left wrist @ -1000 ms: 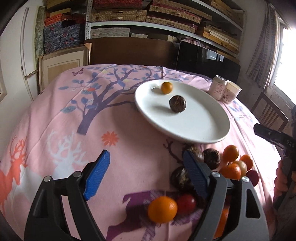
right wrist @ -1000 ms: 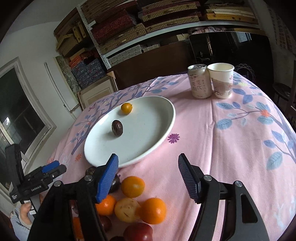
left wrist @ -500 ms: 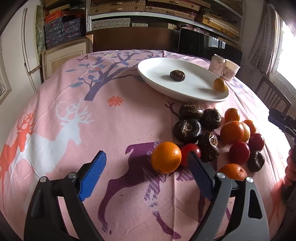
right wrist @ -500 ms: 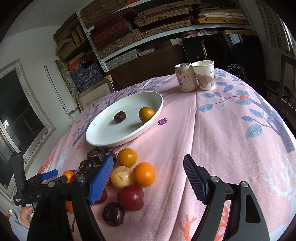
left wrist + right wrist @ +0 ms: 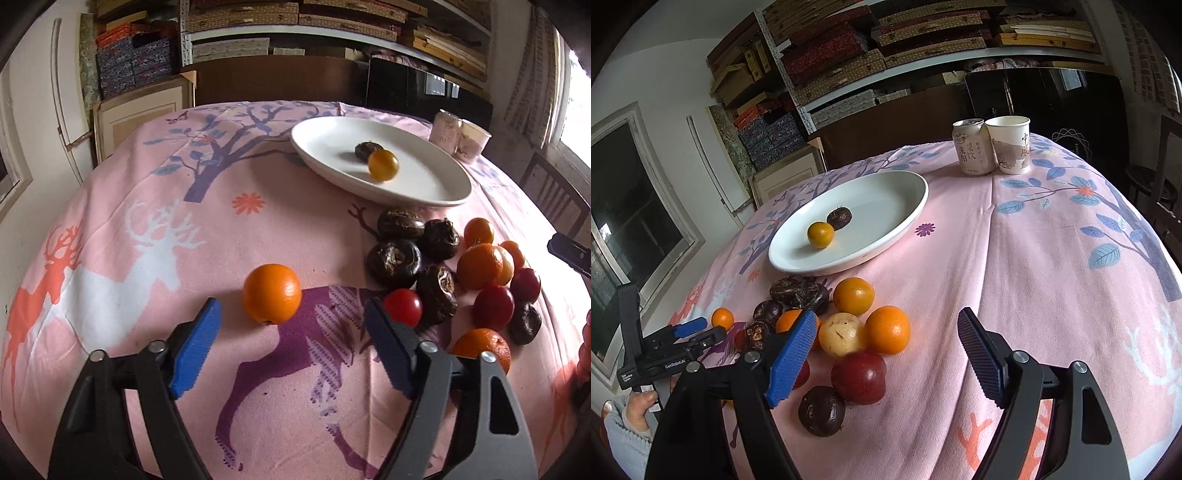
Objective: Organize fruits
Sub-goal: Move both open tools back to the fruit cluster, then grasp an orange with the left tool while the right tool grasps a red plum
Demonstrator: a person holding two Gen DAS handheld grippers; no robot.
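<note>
A white plate (image 5: 436, 184) holds a small orange fruit (image 5: 383, 165) and a dark wrinkled fruit (image 5: 364, 149); it also shows in the right wrist view (image 5: 905, 218). A pile of oranges, red and dark fruits (image 5: 476, 266) lies in front of it on the pink cloth. One orange (image 5: 272, 293) lies apart, just ahead of my left gripper (image 5: 291, 336), which is open and empty. My right gripper (image 5: 886, 350) is open and empty above the pile's near edge, by an orange (image 5: 887, 329) and a red fruit (image 5: 858, 376).
A drink can (image 5: 971, 151) and a paper cup (image 5: 1010, 147) stand at the table's far side. Shelves of boxes and a dark cabinet are behind the table. A wooden chair (image 5: 554, 192) stands at the right. The left gripper shows in the right wrist view (image 5: 683, 332).
Both grippers pulled back from the plate toward the near side. The small orange fruit rolled across the plate and now rests by the dark fruit. The lone orange lies further left of the pile.
</note>
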